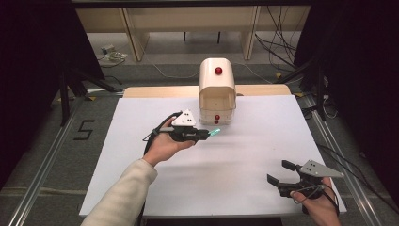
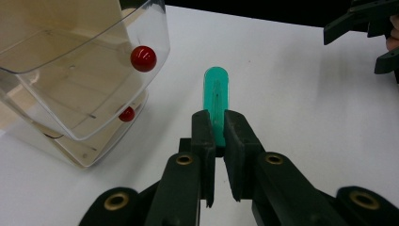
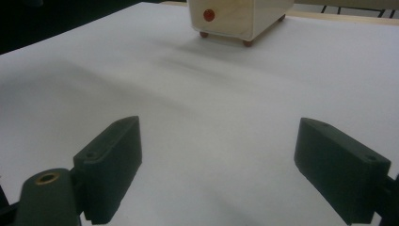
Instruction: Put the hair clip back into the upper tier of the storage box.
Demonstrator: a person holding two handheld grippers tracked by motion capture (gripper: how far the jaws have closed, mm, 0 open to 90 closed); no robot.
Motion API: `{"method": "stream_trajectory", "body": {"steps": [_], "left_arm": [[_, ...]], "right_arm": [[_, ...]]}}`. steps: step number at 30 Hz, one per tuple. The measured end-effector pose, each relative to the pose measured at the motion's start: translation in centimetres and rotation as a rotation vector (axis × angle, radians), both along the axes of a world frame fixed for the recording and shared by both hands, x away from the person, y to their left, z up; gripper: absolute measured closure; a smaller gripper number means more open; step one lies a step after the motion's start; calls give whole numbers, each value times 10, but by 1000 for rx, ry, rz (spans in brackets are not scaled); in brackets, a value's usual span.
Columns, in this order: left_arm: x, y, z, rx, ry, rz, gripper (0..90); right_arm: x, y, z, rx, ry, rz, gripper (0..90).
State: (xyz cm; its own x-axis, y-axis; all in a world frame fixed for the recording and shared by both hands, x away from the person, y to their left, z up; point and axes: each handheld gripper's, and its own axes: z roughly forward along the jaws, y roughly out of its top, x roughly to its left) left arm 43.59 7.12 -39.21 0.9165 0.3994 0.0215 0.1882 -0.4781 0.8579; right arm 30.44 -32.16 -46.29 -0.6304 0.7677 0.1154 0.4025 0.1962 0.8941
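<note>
My left gripper is shut on a green translucent tube, which sticks out level past the jaw tips. It hovers just in front of a small cream cabinet. The cabinet's upper clear front, with a red knob, stands open. The lower drawer with a second red knob looks closed. My right gripper rests open near the table's front right corner, nothing between its jaws.
The white table top spreads wide between the two grippers. Dark curtains flank both sides, and cables lie on the floor behind. From the right gripper view the cabinet stands far across the table.
</note>
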Motion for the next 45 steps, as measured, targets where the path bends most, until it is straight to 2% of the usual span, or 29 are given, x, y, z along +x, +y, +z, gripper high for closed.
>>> {"method": "stream_trajectory", "body": {"steps": [19,45], "left_arm": [[6,-1,12,-9,-3,0,828],[12,-3,19,-11,6,-3,828]], "right_arm": [[0,0,0,-1,1,0,163],[1,0,0,-2,0,1,163]]}}
